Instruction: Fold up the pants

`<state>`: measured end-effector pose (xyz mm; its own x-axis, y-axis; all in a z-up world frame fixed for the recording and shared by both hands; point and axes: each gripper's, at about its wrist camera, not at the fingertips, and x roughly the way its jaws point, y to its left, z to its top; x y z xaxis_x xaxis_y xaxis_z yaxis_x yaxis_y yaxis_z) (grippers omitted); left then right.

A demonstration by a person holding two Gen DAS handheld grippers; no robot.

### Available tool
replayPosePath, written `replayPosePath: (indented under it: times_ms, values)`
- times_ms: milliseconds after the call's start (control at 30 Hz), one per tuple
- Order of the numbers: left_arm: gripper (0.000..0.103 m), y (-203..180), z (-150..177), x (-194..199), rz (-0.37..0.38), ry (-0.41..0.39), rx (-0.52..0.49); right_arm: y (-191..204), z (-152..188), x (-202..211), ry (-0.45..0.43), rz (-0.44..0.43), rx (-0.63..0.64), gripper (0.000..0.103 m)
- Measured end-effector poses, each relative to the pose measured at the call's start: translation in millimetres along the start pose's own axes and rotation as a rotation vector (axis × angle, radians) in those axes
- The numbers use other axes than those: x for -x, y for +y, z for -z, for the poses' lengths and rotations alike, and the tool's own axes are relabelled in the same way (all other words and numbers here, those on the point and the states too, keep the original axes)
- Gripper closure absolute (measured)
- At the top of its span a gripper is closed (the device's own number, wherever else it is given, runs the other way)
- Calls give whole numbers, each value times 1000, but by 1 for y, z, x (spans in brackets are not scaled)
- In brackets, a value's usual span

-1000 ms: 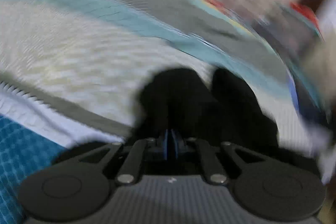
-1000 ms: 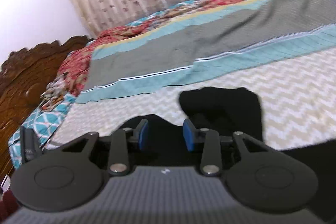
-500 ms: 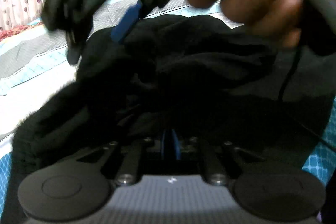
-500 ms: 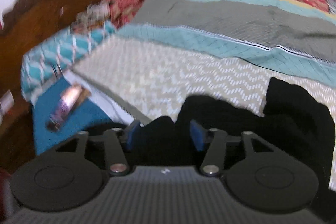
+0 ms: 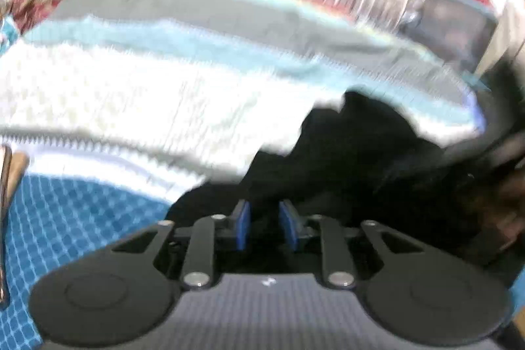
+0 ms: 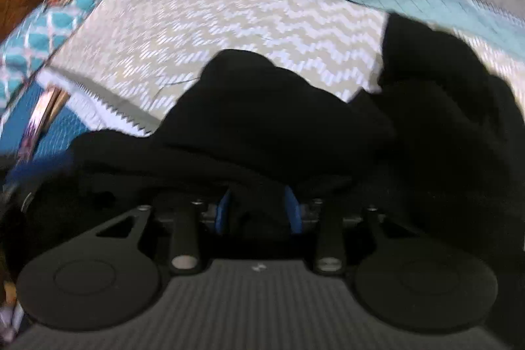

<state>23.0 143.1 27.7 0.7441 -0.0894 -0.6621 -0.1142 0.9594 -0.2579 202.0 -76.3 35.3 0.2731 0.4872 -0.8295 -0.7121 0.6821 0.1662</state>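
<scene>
Pants: black pants (image 6: 295, 120) lie bunched on the bed (image 6: 229, 31), over its chevron bedspread near the edge.
Left tool: your left tool (image 5: 264, 225) is spread, pads parted, with black cloth just ahead; nothing pinched.
Right tool: your right tool (image 6: 257, 212) is spread, cloth between its pads, not clamped.
Handling: probably soft, limp, light; it will sag and crumple.
Hold: take the waistband or a hem edge, one corner per tool.

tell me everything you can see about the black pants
The pants are plain black soft cloth, bunched in rumpled heaps rather than flat, lying on the zigzag bedspread. Cloth sits between the open jaws of the right gripper. The left gripper is open at their near edge. Blur hides seams and waistband.
</scene>
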Motion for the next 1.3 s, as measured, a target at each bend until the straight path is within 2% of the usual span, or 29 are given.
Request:
replayPosePath:
  times_ms: [67, 133, 233, 333, 400, 467, 500, 533, 600, 667, 767, 867, 967, 1000, 1033, 1100, 1133, 1233, 1300]
  values:
    - [86, -2, 11, -8, 10, 31, -16, 15, -16, 17, -43, -34, 77, 62]
    - [84, -11, 18, -7, -2, 10, -58, 29, -36, 38, -123, -129, 112, 62]
    - [84, -22, 22, -8, -25, -4, -80, 59, -64, 33, -146, -143, 206, 57]
    - [83, -25, 23, -5, -21, -2, -65, 82, -79, -14, -61, -101, 299, 45]
    - [83, -24, 23, 0, -17, -1, -67, 88, -81, -55, 18, -42, 361, 44]
    - [83, -24, 24, 2, -10, -2, -73, 80, -77, -83, 112, 7, 361, 46]
    - [82, -25, 25, 3, -6, -4, -74, 74, -75, -86, 124, -14, 332, 62]
    - [82, -24, 25, 3, 0, -6, -74, 69, -74, -80, 113, -66, 298, 89]
    - [80, -23, 25, 4, 17, -11, -70, 69, -73, -62, 71, -78, 294, 90]
    - [80, -23, 24, 5, 26, -17, -68, 76, -78, -35, -46, -119, 316, 90]
    - [80, -23, 22, 1, -3, -6, -53, 97, -106, -9, -209, -160, 339, 90]
    - [80, -18, 22, 0, -33, 17, -30, 127, -135, -9, -340, -214, 368, 90]
    - [80, -14, 24, -4, -38, 44, -18, 152, -143, -45, -341, -227, 357, 90]
    - [80, -14, 24, -4, -40, 48, -21, 158, -140, -63, -326, -222, 352, 87]
    - [80, -15, 24, -3, -41, 50, -31, 166, -134, -84, -292, -211, 349, 81]
    - [79, -14, 22, 5, -16, 42, -37, 172, -124, -107, -212, -141, 340, 75]
    - [78, -11, 21, 11, 3, 32, -30, 171, -118, -112, -207, -115, 329, 73]
    - [73, 8, 12, 30, 45, -12, 25, 139, -122, -79, -243, -198, 239, 73]
    - [73, 24, -1, 37, 43, -42, 80, 96, -128, -39, -318, -197, 189, 73]
